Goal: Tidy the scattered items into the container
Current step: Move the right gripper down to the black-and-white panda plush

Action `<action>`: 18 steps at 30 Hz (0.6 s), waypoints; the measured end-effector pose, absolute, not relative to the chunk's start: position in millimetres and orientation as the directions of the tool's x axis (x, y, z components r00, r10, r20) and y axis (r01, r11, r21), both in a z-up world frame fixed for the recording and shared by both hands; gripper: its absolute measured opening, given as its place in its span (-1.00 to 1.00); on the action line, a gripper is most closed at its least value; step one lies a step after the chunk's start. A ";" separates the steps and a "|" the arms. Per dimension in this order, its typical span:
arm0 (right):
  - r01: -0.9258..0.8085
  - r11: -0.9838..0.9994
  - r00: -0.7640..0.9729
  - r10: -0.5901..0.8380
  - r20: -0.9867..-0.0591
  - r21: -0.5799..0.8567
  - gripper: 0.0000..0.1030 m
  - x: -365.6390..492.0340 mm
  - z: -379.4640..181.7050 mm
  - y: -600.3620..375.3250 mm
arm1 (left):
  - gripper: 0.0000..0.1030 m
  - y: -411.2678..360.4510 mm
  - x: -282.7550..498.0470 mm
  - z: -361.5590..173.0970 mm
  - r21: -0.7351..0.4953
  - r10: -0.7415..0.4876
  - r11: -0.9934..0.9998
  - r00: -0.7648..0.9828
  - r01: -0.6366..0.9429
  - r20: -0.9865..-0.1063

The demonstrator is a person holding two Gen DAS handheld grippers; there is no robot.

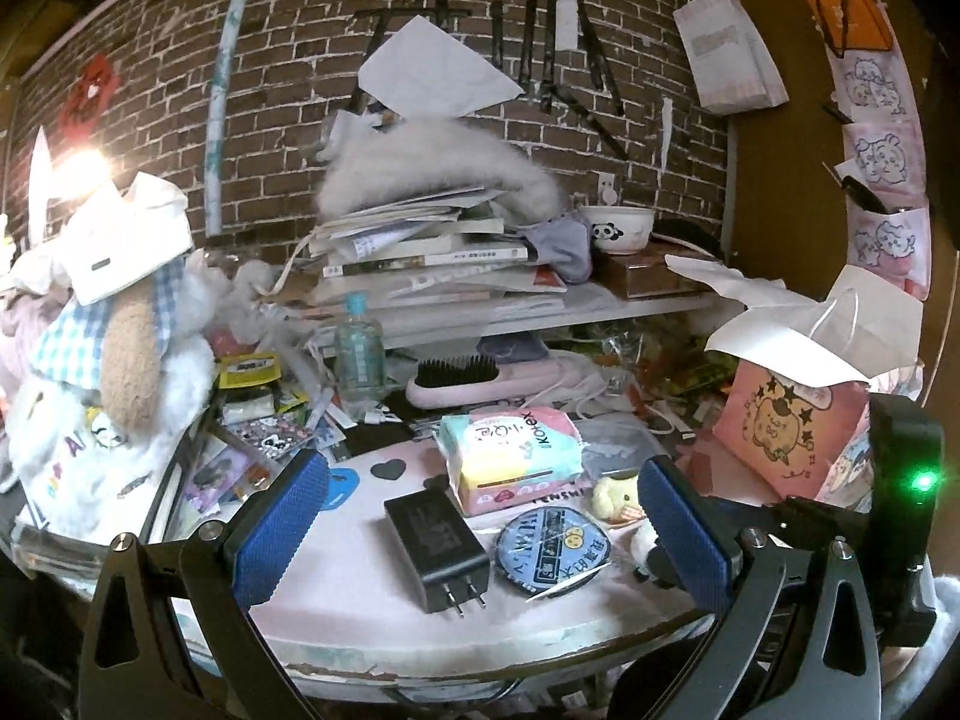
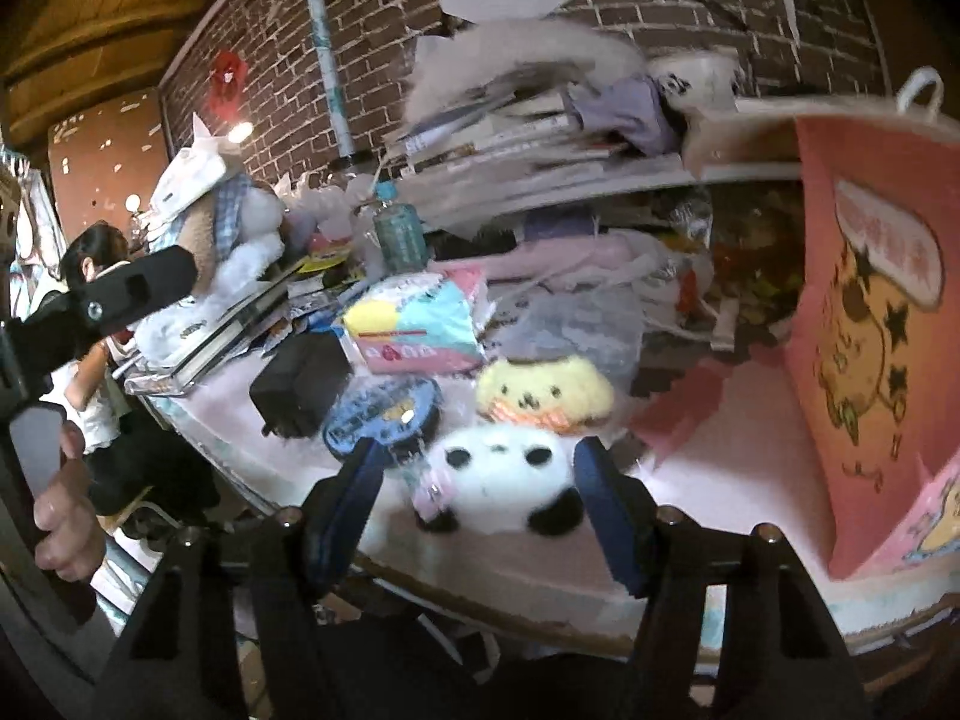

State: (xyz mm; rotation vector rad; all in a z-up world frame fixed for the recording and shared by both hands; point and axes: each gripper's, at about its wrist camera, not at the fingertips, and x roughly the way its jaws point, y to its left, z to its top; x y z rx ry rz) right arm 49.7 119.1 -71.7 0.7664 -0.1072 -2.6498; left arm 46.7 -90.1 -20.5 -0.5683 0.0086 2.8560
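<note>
A small panda plush lies near the front edge of the pink tabletop. My right gripper is shut on it, one blue pad at each side. Behind it sit a yellow plush, a round blue patch, a black charger and a pastel tissue pack. The pink paper bag stands upright to the right. My left gripper hangs open above the charger and patch, holding nothing.
A big white plush toy stands at the left. A bottle, a hairbrush and packets crowd the back under a shelf stacked with books. A hand holds the left gripper.
</note>
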 end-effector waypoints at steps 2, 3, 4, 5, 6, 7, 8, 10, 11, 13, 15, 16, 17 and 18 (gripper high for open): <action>0.345 -0.924 -0.771 -0.380 -0.512 0.166 0.23 44.7 -72.3 114.0 | 1.00 -90.4 46.7 -21.0 -0.041 0.222 -0.974 -0.898 -0.224 -0.380; 0.342 -0.925 -0.768 -0.376 -0.518 0.164 0.23 42.1 -73.4 112.7 | 1.00 -90.6 46.8 -21.2 -0.042 0.223 -0.974 -0.897 -0.224 -0.381; 0.339 -0.926 -0.766 -0.374 -0.524 0.165 0.23 39.6 -74.7 112.3 | 1.00 -91.1 46.9 -21.6 -0.040 0.222 -0.974 -0.897 -0.223 -0.382; 0.337 -0.926 -0.762 -0.373 -0.530 0.168 0.23 37.2 -76.2 112.4 | 1.00 -91.1 46.6 -21.3 -0.040 0.220 -0.974 -0.897 -0.222 -0.382; 0.335 -0.926 -0.757 -0.373 -0.536 0.172 0.23 35.1 -77.7 112.8 | 1.00 -91.2 46.5 -21.4 -0.041 0.221 -0.974 -0.897 -0.222 -0.383; 0.333 -0.927 -0.753 -0.372 -0.542 0.173 0.23 33.0 -79.0 113.5 | 1.00 -91.1 46.5 -21.3 -0.043 0.223 -0.974 -0.896 -0.224 -0.383; 0.332 -0.927 -0.749 -0.371 -0.548 0.174 0.24 31.4 -80.0 114.0 | 1.00 -90.3 46.8 -21.4 -0.042 0.222 -0.974 -0.897 -0.223 -0.381; 0.332 -0.929 -0.747 -0.366 -0.555 0.167 0.24 29.5 -80.6 114.4 | 1.00 -88.8 46.2 -21.0 -0.041 0.223 -0.974 -0.897 -0.225 -0.381; 0.330 -0.930 -0.747 -0.362 -0.558 0.162 0.24 29.0 -80.6 114.2 | 1.00 -87.8 46.5 -21.2 -0.039 0.225 -0.973 -0.897 -0.227 -0.380; 0.329 -0.934 -0.749 -0.350 -0.563 0.143 0.25 29.1 -81.0 113.7 | 1.00 -86.1 47.1 -21.7 -0.035 0.226 -0.973 -0.897 -0.230 -0.379; 0.332 -0.934 -0.749 -0.345 -0.566 0.129 0.25 30.3 -81.5 114.4 | 1.00 -85.0 46.8 -21.2 -0.034 0.228 -0.972 -0.897 -0.233 -0.378; 0.337 -0.933 -0.748 -0.347 -0.566 0.127 0.25 30.9 -81.7 115.1 | 1.00 -84.3 46.6 -20.5 -0.035 0.228 -0.972 -0.897 -0.233 -0.377; 0.343 -0.931 -0.747 -0.348 -0.566 0.120 0.25 31.2 -82.0 114.9 | 1.00 -84.1 46.6 -20.2 -0.036 0.229 -0.972 -0.898 -0.233 -0.376; 0.353 -0.930 -0.746 -0.346 -0.569 0.103 0.25 31.2 -82.5 113.4 | 1.00 -83.7 46.3 -19.9 -0.038 0.232 -0.971 -0.897 -0.235 -0.375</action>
